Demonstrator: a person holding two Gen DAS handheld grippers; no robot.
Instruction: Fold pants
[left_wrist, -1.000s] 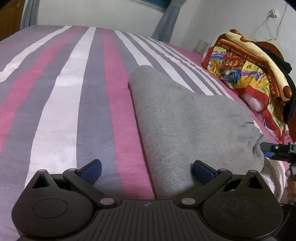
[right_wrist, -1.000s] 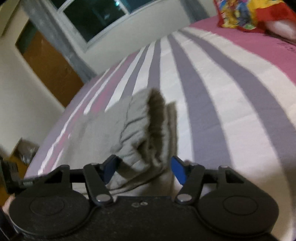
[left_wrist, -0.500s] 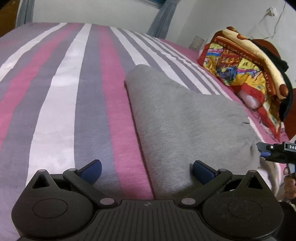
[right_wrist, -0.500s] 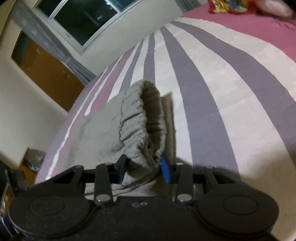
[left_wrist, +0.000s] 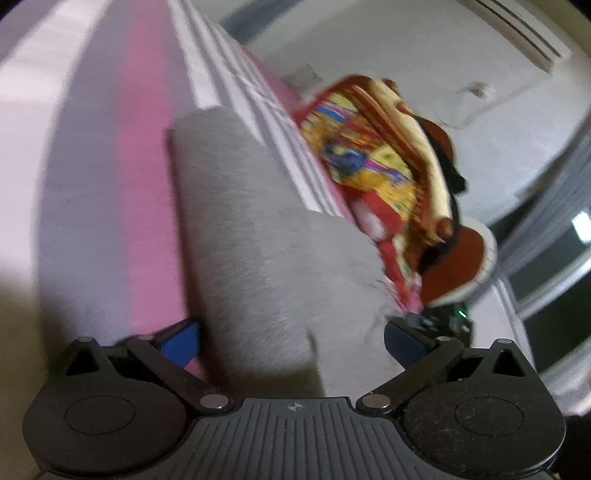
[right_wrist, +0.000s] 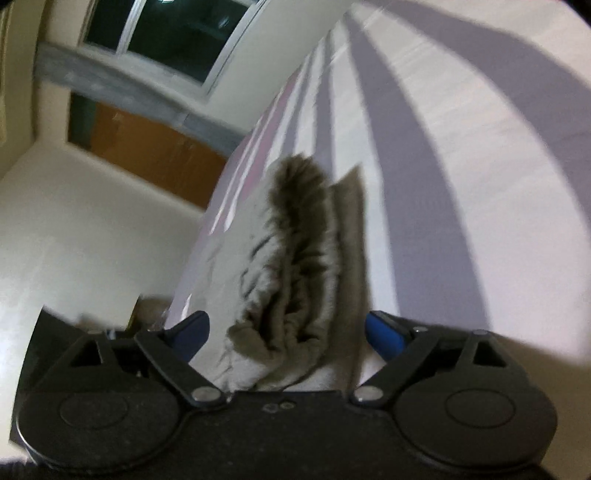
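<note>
Noted on the bed with the pink, white and grey striped sheet (left_wrist: 92, 229): one pair of grey fleece pants (left_wrist: 258, 243), lying lengthwise in a long fold. Elastic waistband end bunched and gathered at the near edge in the right wrist view (right_wrist: 291, 295).

Left gripper (left_wrist: 291, 341): jaws standing wide, blue pads either side of the near end of the grey fleece pants, cloth between them, neither pad seen pressing on it.

Right gripper (right_wrist: 286, 330): jaws opening, blue pads well clear of the crumpled waistband lying between them; nothing held.

Containers: none made out in either view.

Count: one pair of pants, two grippers, one multicoloured red-and-yellow patterned blanket heap (left_wrist: 376, 162) beside the far side of the pants, touching or just beside them; cannot tell which through the blur. One dark window with grey curtain (right_wrist: 166, 40), one orange-brown wooden door (right_wrist: 147, 147).

Both views motion-blurred; finer detail not legible.
</note>
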